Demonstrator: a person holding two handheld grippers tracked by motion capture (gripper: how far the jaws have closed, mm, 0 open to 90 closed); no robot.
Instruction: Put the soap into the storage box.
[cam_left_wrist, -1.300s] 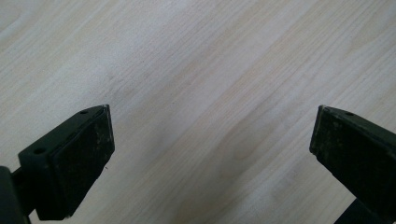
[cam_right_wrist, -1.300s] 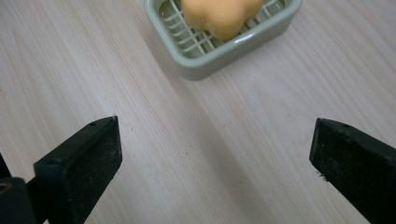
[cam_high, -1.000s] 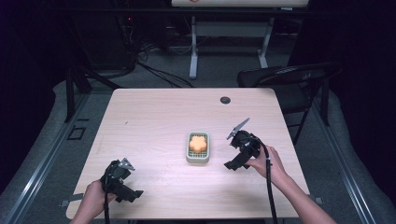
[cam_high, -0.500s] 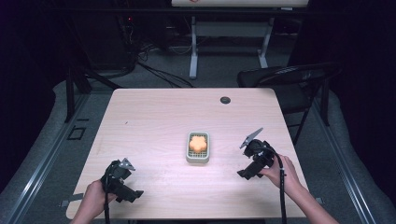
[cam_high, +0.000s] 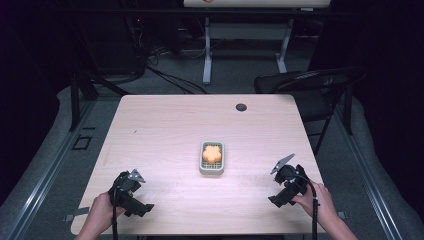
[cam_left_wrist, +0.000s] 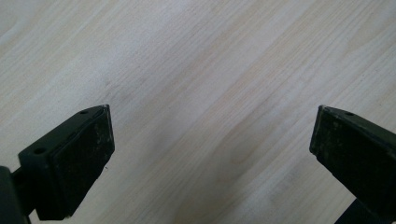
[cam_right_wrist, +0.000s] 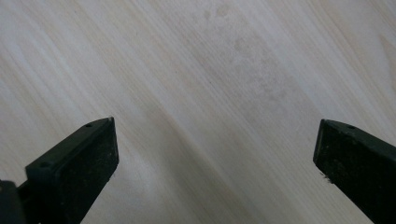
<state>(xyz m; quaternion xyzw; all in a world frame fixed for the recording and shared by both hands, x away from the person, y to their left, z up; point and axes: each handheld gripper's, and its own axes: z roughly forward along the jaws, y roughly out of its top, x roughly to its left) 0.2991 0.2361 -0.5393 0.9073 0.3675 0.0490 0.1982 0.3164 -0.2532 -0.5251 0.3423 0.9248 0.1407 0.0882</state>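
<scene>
The orange flower-shaped piece (cam_high: 212, 152) is seen lying inside a small grey tray (cam_high: 202, 167) in the middle of the table (cam_high: 165, 125). It is placed between the two tongs, ahead of both of them, to the right of the left gripper (cam_high: 131, 192) and to the left of the right gripper (cam_high: 286, 186). Neither tool is near it; both are kept well apart from the tray, close to the near edge of the table.

The left gripper (cam_left_wrist: 205, 140) is held wide open and nothing is gripped; between its jaws only bare wood is shown. The right gripper (cam_right_wrist: 215, 144) is spread just as wide and is also empty.

Some risks can be judged from this position. The piece sits low behind the tray wall, so if a jaw is lowered on the rim instead of inside it, the tray may be pushed or tipped and the piece may be thrown out. The tray looks light and is not held by anything; if it is approached from one side only, it may slide across the smooth wood. The piece looks soft and rounded, so it may be squeezed out of the jaws if they are closed too fast or off-centre. The cable (cam_high: 314, 210) trailing from the right gripper may also be dragged over the table edge and the hand may be disturbed.
</scene>
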